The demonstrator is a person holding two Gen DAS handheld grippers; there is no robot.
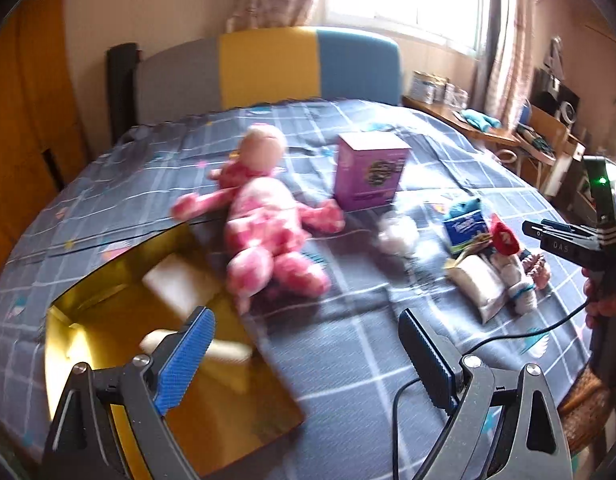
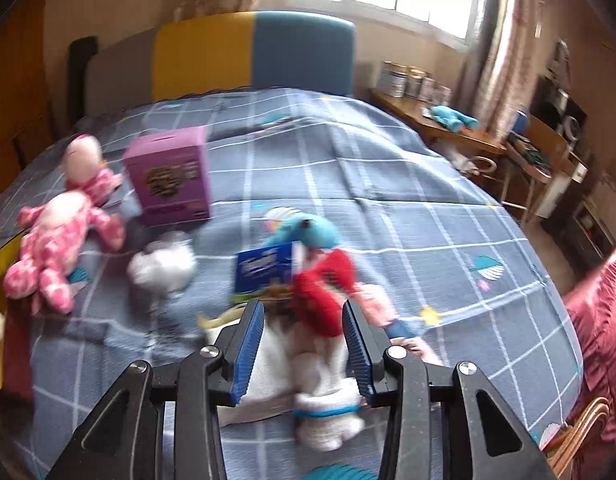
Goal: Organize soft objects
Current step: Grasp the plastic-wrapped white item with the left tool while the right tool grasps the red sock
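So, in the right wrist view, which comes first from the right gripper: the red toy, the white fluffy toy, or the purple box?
From the right gripper, nearest first:
1. Red toy, right between the fingers.
2. White fluffy toy, further out, to the left.
3. Purple box, beyond it, upper left, by the pink doll.

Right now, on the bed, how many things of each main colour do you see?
Pink: 1, the pink plush doll
Purple: 1, the purple box
White: 1, the white fluffy toy
Gold: 1, the gold box
Mixed pile near the right tool: too blurred to count
Total: 4
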